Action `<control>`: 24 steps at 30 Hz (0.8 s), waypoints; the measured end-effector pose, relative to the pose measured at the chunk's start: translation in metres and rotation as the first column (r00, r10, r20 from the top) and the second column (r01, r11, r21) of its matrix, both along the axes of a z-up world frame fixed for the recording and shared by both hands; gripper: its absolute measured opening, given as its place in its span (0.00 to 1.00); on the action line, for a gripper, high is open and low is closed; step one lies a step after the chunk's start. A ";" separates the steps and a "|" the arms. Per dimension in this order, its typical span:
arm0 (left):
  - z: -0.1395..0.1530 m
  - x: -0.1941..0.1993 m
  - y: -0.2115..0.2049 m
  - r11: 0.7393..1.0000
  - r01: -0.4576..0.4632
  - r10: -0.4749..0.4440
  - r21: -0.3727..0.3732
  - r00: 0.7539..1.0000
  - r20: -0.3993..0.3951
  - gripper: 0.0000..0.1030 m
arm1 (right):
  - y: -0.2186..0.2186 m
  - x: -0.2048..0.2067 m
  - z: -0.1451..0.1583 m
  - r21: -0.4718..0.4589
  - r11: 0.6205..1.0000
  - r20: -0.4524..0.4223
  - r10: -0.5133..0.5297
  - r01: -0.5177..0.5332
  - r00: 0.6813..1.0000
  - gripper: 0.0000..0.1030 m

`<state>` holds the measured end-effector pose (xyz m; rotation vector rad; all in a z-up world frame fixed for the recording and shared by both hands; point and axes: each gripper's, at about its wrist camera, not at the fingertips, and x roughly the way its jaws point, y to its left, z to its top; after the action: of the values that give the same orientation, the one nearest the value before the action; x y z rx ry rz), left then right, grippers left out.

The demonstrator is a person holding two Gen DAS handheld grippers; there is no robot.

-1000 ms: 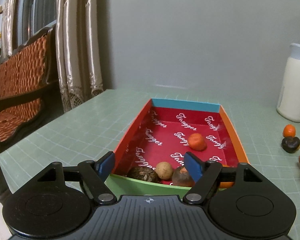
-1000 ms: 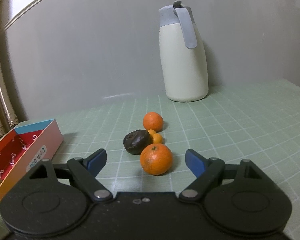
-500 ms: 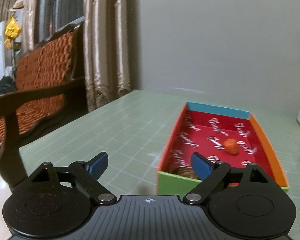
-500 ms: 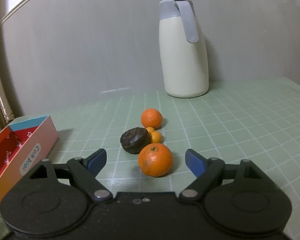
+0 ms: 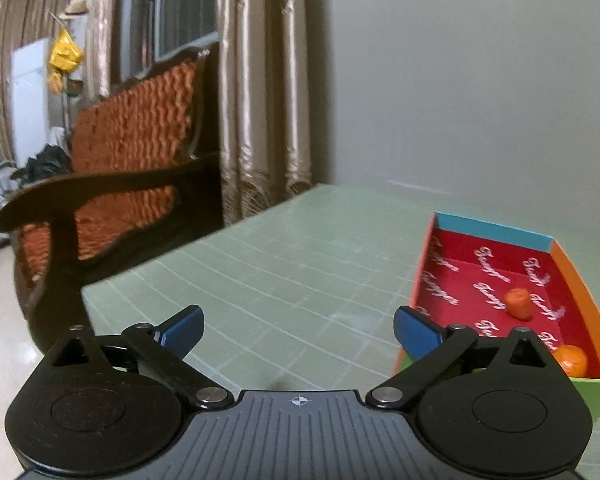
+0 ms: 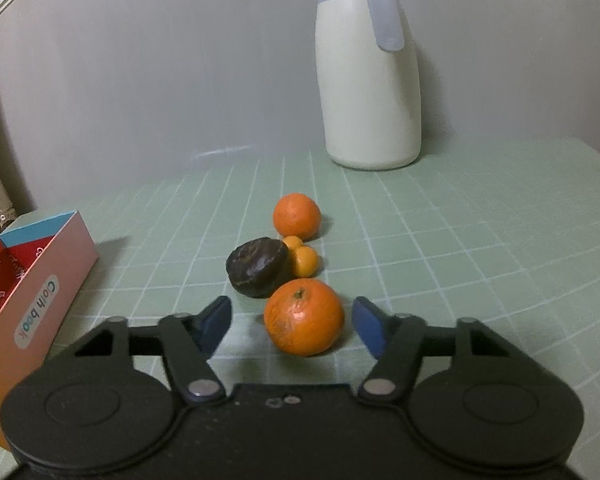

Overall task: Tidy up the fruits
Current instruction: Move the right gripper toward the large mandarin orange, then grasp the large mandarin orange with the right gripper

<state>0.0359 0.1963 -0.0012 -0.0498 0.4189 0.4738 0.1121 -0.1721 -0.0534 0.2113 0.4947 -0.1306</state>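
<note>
In the right wrist view my right gripper (image 6: pixel 292 324) is open, its blue fingers on either side of a large orange (image 6: pixel 304 316) that rests on the green mat. Behind it lie a dark wrinkled fruit (image 6: pixel 258 266), two small kumquats (image 6: pixel 304 260) and another orange (image 6: pixel 296 216). The red-lined box (image 6: pixel 40 280) is at the left. In the left wrist view my left gripper (image 5: pixel 298 330) is open and empty over bare mat, left of the box (image 5: pixel 572 276), which holds two orange fruits (image 5: pixel 518 304) in sight.
A cream jug with a grey lid (image 6: pixel 368 68) stands at the back by the wall. A wooden sofa with orange cushions (image 5: pixel 112 168) and curtains (image 5: pixel 260 92) are off the table's left edge. The green grid mat (image 5: pixel 280 272) covers the table.
My left gripper has swung left, away from the box, which now sits at the right edge of its view. My right gripper has moved closer to the large orange.
</note>
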 end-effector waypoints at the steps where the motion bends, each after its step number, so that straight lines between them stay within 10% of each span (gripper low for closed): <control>1: 0.000 0.000 0.002 1.000 -0.003 0.003 -0.008 1.000 0.000 0.98 | -0.001 0.001 -0.001 0.008 1.000 -0.006 0.002 -0.002 1.000 0.58; 6: -0.002 0.001 0.016 0.998 -0.033 0.032 -0.060 0.999 -0.013 0.98 | -0.006 0.003 -0.002 0.041 0.999 -0.012 -0.006 0.006 1.000 0.41; 24: -0.006 -0.001 0.027 0.993 -0.068 0.065 -0.098 0.997 -0.039 0.98 | 0.019 -0.005 0.002 0.019 0.988 0.022 0.150 -0.150 0.988 0.40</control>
<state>0.0353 0.2230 -0.0076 -0.1524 0.4769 0.5197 0.1071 -0.1536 -0.0519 0.1951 0.4899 0.0237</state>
